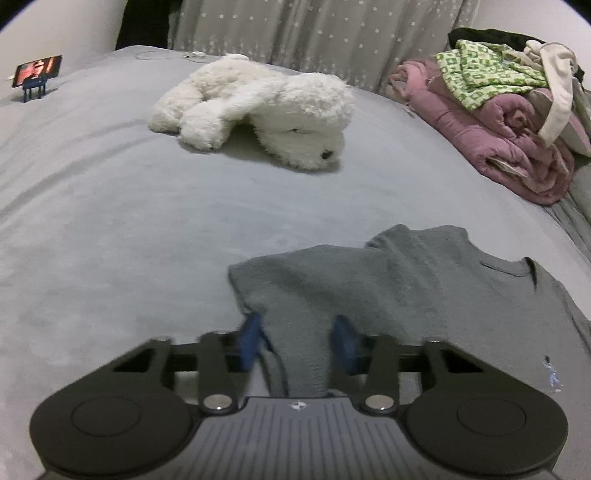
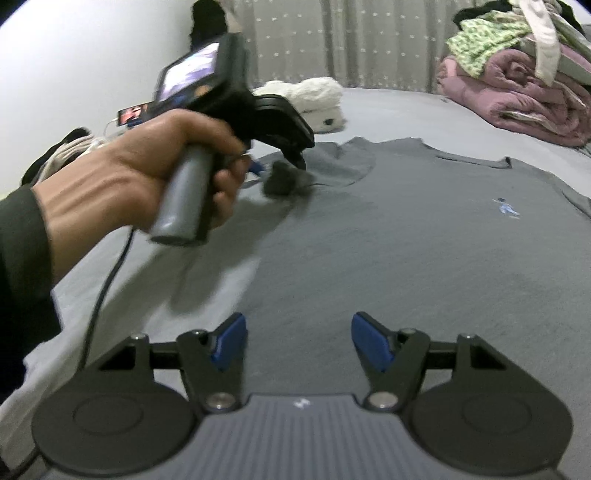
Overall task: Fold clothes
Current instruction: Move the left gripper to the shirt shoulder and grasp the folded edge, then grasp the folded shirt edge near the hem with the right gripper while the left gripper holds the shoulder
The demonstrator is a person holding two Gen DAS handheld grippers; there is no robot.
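A grey T-shirt (image 1: 406, 288) with a small blue chest logo lies spread face up on the grey bed (image 1: 110, 221). In the left wrist view its left sleeve rises between my left gripper's (image 1: 297, 332) blue pads, which are closed on the bunched fabric. From the right wrist view a hand holds that left gripper (image 2: 273, 173) over the sleeve, with a dark clump of cloth lifted at its tip. My right gripper (image 2: 301, 339) hovers open over the lower part of the T-shirt (image 2: 406, 240), with nothing between its fingers.
A white plush dog (image 1: 258, 107) lies behind the shirt. At the right, a pile of pink bedding and green-patterned clothes (image 1: 498, 110) is stacked. A phone on a stand (image 1: 37, 72) sits at the far left. A starred curtain (image 1: 314, 29) hangs behind the bed.
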